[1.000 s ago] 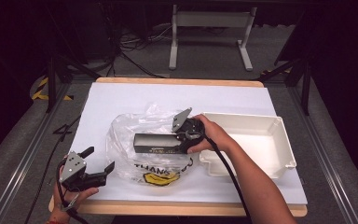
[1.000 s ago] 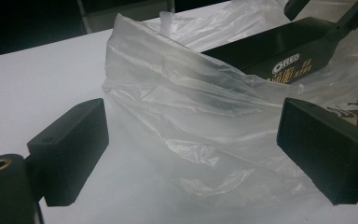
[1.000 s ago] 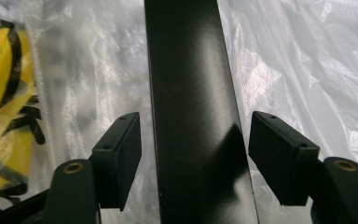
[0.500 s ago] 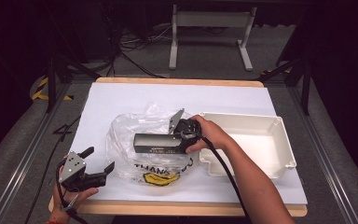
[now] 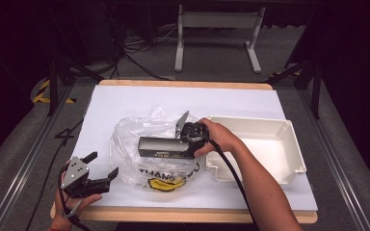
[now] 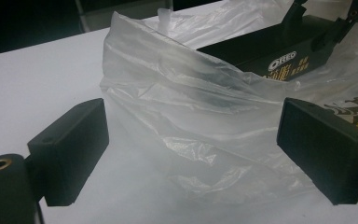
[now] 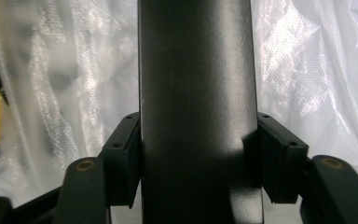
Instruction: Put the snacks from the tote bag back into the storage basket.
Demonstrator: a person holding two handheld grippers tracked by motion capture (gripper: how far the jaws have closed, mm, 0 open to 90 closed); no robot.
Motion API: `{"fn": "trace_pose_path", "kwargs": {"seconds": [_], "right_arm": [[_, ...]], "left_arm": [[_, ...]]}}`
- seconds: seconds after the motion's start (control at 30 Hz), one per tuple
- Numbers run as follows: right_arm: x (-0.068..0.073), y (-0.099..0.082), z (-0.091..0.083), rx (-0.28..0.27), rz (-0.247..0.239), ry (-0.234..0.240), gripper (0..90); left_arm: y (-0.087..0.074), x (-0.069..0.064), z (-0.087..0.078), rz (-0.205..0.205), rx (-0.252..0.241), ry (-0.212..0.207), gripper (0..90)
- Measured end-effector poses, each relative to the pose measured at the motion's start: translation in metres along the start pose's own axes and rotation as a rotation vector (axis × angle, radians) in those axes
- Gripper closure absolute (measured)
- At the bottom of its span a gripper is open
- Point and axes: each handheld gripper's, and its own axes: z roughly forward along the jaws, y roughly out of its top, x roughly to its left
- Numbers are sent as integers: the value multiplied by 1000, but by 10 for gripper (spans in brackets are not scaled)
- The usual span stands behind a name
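A long black box (image 5: 164,147) with a printed label lies across a crumpled clear plastic bag (image 5: 130,144) in mid-table. My right gripper (image 5: 185,144) is shut on the box's right end. Its jaws have just been closing, and both pads (image 7: 128,154) press the sides of the box (image 7: 196,93). I cannot tell whether the far end of the box is inside the bag (image 7: 307,70). My left gripper (image 5: 101,164) stands open near the table's front left corner. It points at the bag (image 6: 191,116), with nothing between its jaws (image 6: 193,163). The box (image 6: 270,51) shows beyond the film.
A white rectangular tray (image 5: 289,144) stands right of the bag, close to my right hand. The bag has a yellow and black print (image 5: 166,180) on its near side. White paper covers the table (image 5: 125,101), and cables trail from both grippers.
The right hand and the box have barely shifted on the bag. The left gripper has kept still.
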Motion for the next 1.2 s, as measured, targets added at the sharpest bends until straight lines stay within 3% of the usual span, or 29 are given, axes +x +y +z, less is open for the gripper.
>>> {"fn": "trace_pose_path", "kwargs": {"seconds": [0.2, 0.67, 1.03, 1.2], "right_arm": [[2, -1, -2, -3, -23, 0, 427], [9, 1, -12, -82, -50, -16, 428], [10, 1, -21, -126, -35, -36, 428], [13, 4, -26, -135, -51, -43, 428]], "left_arm": [[0, 0, 1, 3, 6, -1, 99], [0, 0, 1, 1, 6, 2, 97], [0, -1, 1, -2, 1, 9, 95], [0, -1, 1, 2, 4, 15, 98]]}}
